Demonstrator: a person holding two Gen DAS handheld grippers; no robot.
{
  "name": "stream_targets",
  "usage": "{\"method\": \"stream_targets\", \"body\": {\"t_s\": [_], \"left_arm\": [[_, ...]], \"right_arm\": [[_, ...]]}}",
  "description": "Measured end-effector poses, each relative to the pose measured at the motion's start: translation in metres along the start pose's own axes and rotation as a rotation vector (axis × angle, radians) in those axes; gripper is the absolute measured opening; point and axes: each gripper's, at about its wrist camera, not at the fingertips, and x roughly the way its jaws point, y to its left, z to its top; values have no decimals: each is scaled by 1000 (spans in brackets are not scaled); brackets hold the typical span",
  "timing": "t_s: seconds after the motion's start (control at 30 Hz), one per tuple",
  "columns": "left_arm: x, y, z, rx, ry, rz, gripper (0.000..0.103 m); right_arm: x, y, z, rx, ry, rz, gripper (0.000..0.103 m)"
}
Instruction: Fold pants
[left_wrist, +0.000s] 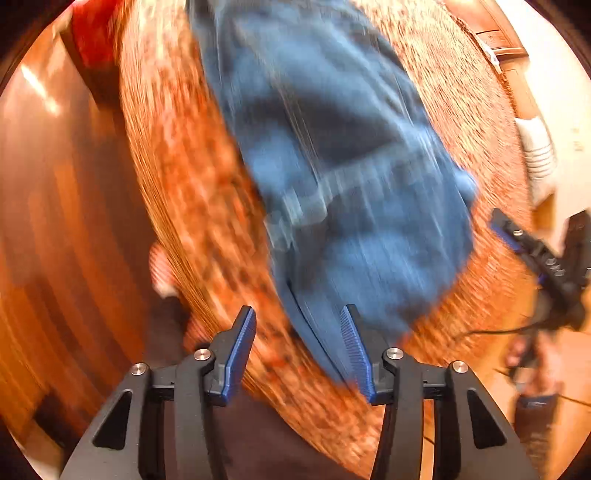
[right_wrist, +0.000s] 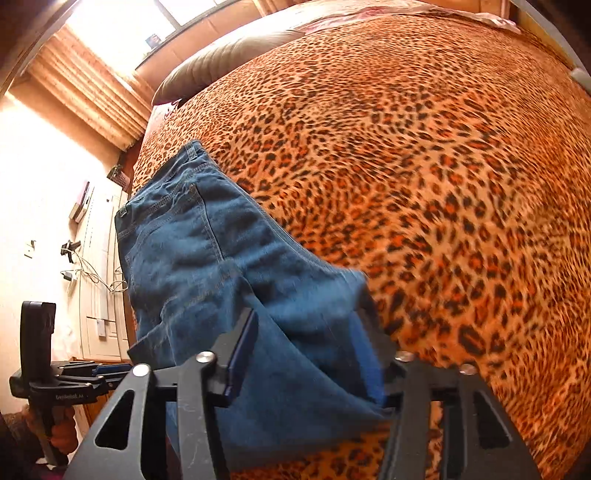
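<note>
One pair of blue jeans lies on the leopard-print bedspread, near the bed's edge, and serves as the landmark here. In the right wrist view, going left to right: left of the jeans, off the bed, the left gripper shows as a black frame held in a hand, its blue-lined fingers pointing toward the denim; behind it stands one white cabinet with cables trailing on the wall beside it. The jeans run from a stitched pocket end at the far left down to the near end, which drapes between and over the fingers of the right gripper; its jaws stand apart with denim between them, and whether they press the cloth cannot be told. Beyond the jeans one grey pillow rests at the head of the bed. The left wrist view is heavily motion-blurred: the left gripper has its jaws wide apart, the two blue pads bare, with a fold of the jeans just beside its right finger. Right of the jeans there, the right gripper shows as one black frame at the bed's edge.
</note>
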Motion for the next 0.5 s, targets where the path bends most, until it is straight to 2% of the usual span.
{"method": "stream_targets", "body": {"t_s": [0.1,0.2,0.27,0.33,0.4,0.43,0.5], "left_arm": [[17,-7,-13,14,116,-65,47],[39,-14,-20,29,205,-57,47],[47,-16,-20,23,222,-54,47],[50,-15,-15,7,182,-28,47],[56,-16,-14,-7,159,-6,21],[56,-23,-14,5,154,14,20],[46,-34,-11,46,108,-10,20]], "right_arm": [[0,-31,-32,145,14,47,59],[11,-51,-55,290,4,139,59],[20,-57,-62,361,-11,179,58],[23,-63,-69,421,-44,224,58],[27,-64,-70,445,-77,244,39],[25,-64,-67,457,-87,273,13],[-1,-62,-54,472,-179,357,11]]}}
